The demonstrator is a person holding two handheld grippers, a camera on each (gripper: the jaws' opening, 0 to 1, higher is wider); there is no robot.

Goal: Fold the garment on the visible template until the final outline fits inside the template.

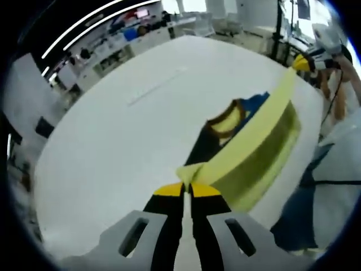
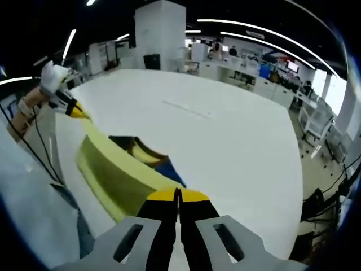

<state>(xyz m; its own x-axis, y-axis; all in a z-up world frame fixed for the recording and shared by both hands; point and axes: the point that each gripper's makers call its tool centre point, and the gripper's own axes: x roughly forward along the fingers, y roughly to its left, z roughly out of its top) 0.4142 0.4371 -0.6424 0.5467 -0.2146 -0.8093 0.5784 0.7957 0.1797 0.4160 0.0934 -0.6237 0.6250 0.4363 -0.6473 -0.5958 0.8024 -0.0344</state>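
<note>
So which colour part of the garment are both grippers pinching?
The pale yellow part: left gripper and right gripper clamp it, while the blue part lies unheld.

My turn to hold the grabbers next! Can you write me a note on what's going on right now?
Left gripper: shut on one end of the garment's yellow edge.
Right gripper: shut on the other end of that edge.
Garment: yellow with dark blue parts, lifted and stretched between the two grippers above the white table.
A thin line marks the table further out; whether it belongs to the template I cannot tell.
Done: both ends gripped and raised.
Left: lay it down, fold it and check that it fits the template.
</note>
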